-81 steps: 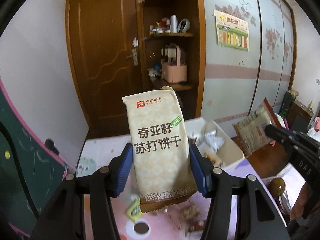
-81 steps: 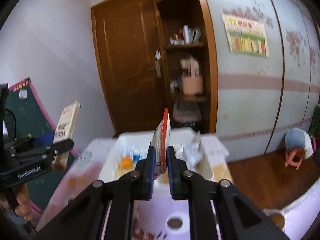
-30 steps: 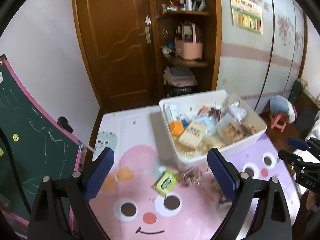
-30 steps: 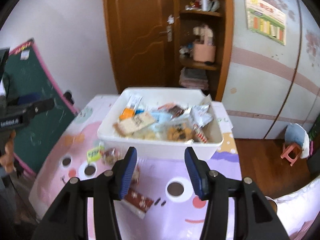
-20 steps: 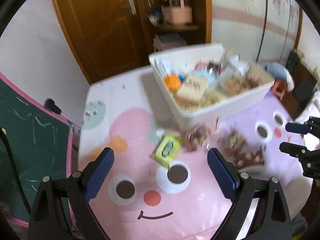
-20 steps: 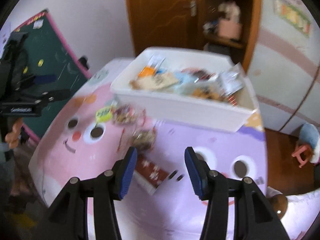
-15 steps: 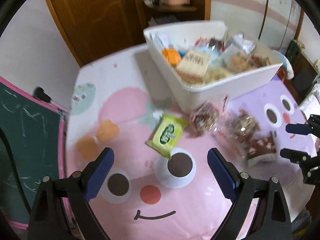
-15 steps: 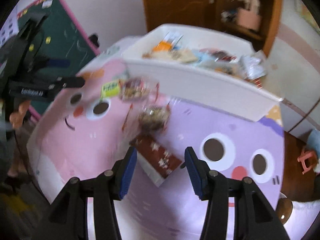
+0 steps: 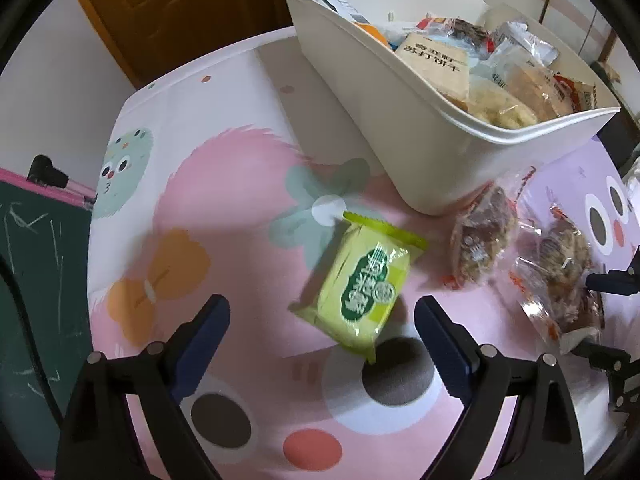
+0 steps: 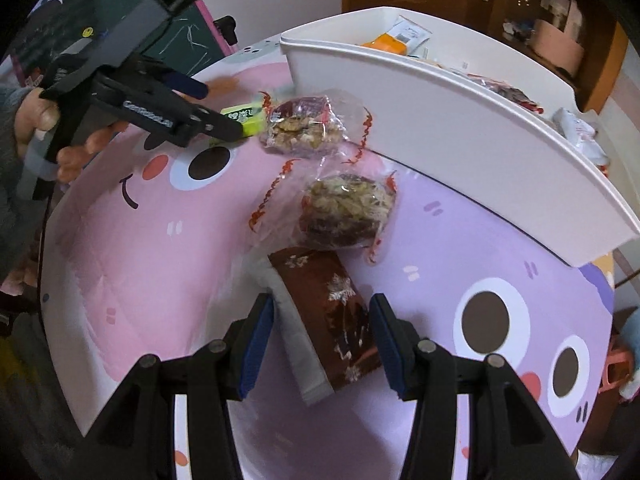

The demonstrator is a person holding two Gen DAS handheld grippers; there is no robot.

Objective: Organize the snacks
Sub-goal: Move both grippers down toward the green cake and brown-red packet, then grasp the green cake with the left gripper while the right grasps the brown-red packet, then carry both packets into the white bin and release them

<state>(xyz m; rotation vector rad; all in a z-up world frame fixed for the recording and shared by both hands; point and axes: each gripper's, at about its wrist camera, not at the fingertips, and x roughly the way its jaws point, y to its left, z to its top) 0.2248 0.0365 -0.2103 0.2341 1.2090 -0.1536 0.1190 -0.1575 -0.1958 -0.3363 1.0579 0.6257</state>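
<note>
A green snack packet [image 9: 364, 284] lies on the cartoon-print tablecloth [image 9: 224, 184]. My left gripper [image 9: 320, 308] hangs just above it, pointing steeply down. Its jaws are closing, one on each side of the packet, without touching it. A brown snowflake-print packet [image 10: 320, 280] lies between the pads of my right gripper [image 10: 322, 312], which is open and does not press on it. Two clear bags of nut snacks [image 10: 304, 128] [image 10: 348, 208] lie between the packets and the white bin [image 10: 440, 120]. The bin holds several snacks, among them a beige cracker pack [image 9: 436, 64].
A green chalkboard [image 9: 32, 260] stands left of the table. A brown door [image 9: 180, 0] and a shelf [image 10: 560, 20] are behind it. The table's round edge [image 10: 60, 260] drops off close to my right gripper. A person's hand [image 10: 44, 116] holds the left gripper [image 10: 222, 110].
The cracker pack I held earlier now lies in the bin. Both grippers have dropped and tilted down toward the table, and now each stands over a packet.
</note>
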